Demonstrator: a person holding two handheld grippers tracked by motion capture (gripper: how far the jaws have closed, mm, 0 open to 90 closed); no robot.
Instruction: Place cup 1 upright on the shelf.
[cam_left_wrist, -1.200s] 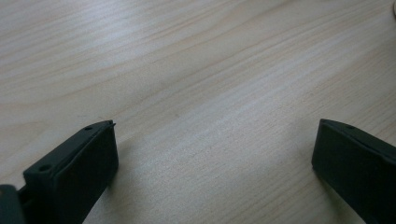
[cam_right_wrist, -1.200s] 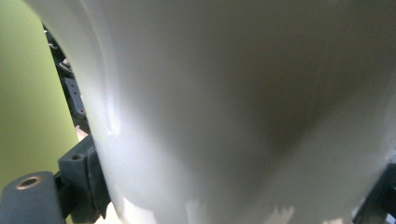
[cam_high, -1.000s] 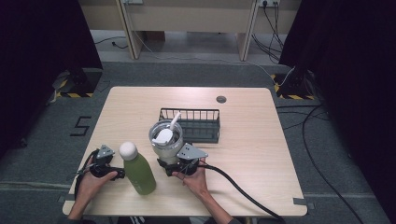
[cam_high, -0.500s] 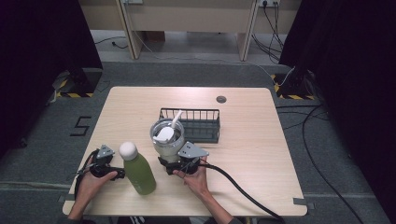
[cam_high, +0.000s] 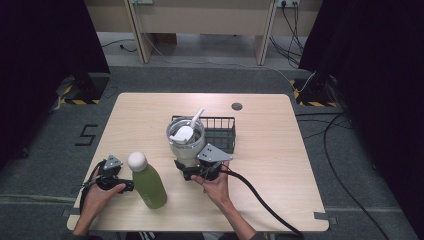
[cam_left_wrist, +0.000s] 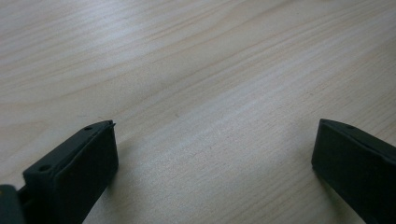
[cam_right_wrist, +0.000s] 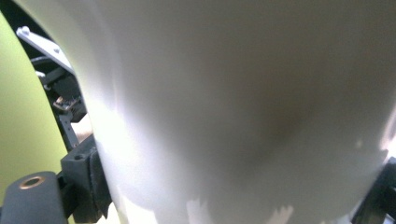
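White tumbler (cam_high: 185, 142) with straw, gripped at its base between the jaws of right gripper (cam_high: 192, 172), in front of wire basket (cam_high: 220, 131), left gripper (cam_high: 117, 186) spread wide over bare table (cam_high: 280, 160), beside green bottle (cam_high: 148, 182).

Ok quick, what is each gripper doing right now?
Left gripper: open, holding nothing, over the bare table.
Right gripper: shut on the white tumbler.

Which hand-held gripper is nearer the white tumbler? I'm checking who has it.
Right. The right hand-held gripper is at the white tumbler's base, jaws around it; the left hand-held gripper rests beyond the green bottle.
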